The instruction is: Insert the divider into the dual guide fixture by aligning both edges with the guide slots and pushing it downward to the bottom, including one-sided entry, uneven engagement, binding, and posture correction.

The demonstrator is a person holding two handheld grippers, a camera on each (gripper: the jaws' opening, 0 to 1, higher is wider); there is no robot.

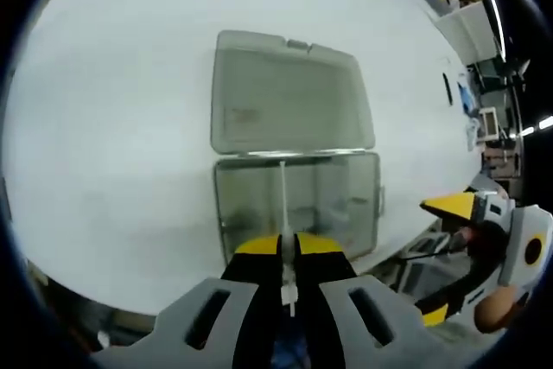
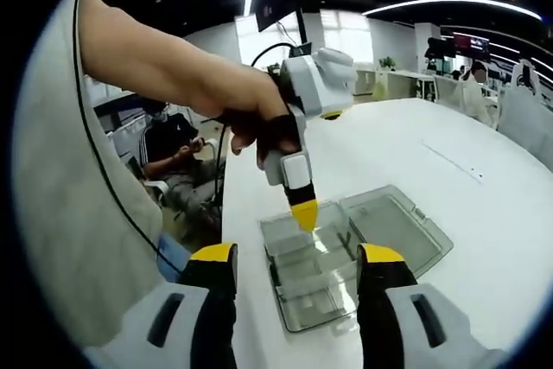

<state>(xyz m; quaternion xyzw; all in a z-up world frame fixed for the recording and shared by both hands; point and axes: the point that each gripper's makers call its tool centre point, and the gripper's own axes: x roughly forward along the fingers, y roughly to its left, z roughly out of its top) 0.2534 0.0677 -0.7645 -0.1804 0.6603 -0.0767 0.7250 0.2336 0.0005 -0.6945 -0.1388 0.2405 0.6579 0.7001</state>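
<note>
Both grippers have roles: the left gripper (image 1: 288, 276) clenches the thin divider (image 1: 282, 213) edge-on above the open clear box (image 1: 298, 200) on the table (image 1: 112, 127) to meet its slots, while the right gripper (image 2: 298, 270) hangs released, ready to correct tilt.

One clear box (image 1: 294, 205), one divider (image 1: 283, 213), two grippers (image 1: 289, 252).

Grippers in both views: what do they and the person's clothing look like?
Both grippers share a build: light grey plastic bodies with slotted cut-outs, black jaws capped in yellow. The left gripper carries a white boxy housing, and a black cable runs back from it. The right gripper has yellow tips on black pads. The person's sleeve is pale grey-beige and short.
</note>
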